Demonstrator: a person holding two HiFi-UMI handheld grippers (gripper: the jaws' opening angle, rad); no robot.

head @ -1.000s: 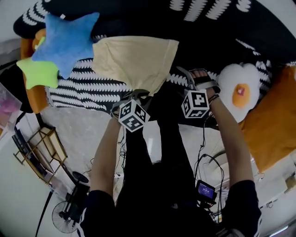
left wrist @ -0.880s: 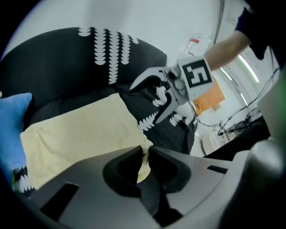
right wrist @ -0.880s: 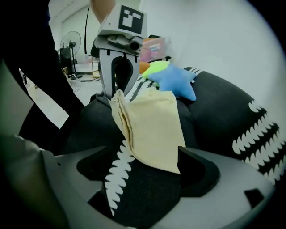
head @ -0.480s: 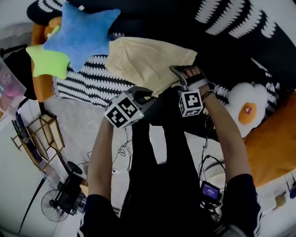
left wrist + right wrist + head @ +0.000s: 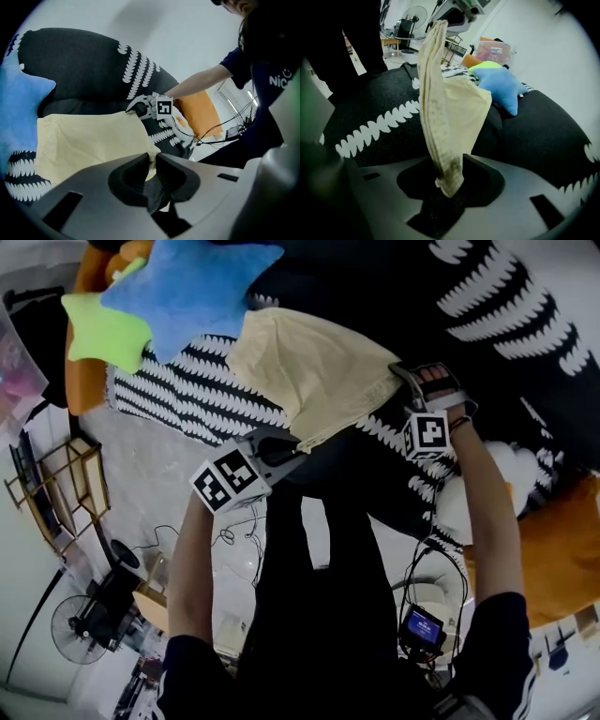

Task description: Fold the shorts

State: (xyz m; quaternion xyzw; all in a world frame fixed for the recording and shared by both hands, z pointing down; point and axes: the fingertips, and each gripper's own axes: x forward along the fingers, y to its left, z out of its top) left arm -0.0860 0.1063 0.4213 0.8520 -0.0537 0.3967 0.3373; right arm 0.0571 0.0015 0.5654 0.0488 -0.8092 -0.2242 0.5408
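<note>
Left gripper (image 5: 152, 161) is clamped on 1 corner of the pale yellow shorts (image 5: 314, 371). The cloth is pinched between nearly closed jaws, just off the sofa's (image 5: 487, 296) front edge. The right gripper's (image 5: 449, 183) jaws have just been closing. The waistband end sits between them and looks gripped, and the band runs taut across to the left gripper. The rest of the shorts drapes over the sofa seat near its front edge. Their far end is just beside the blue star cushion (image 5: 192, 282), and a green star cushion (image 5: 101, 329) touches that one toward the seat's left end. The sofa cover is black with a white leaf print.
</note>
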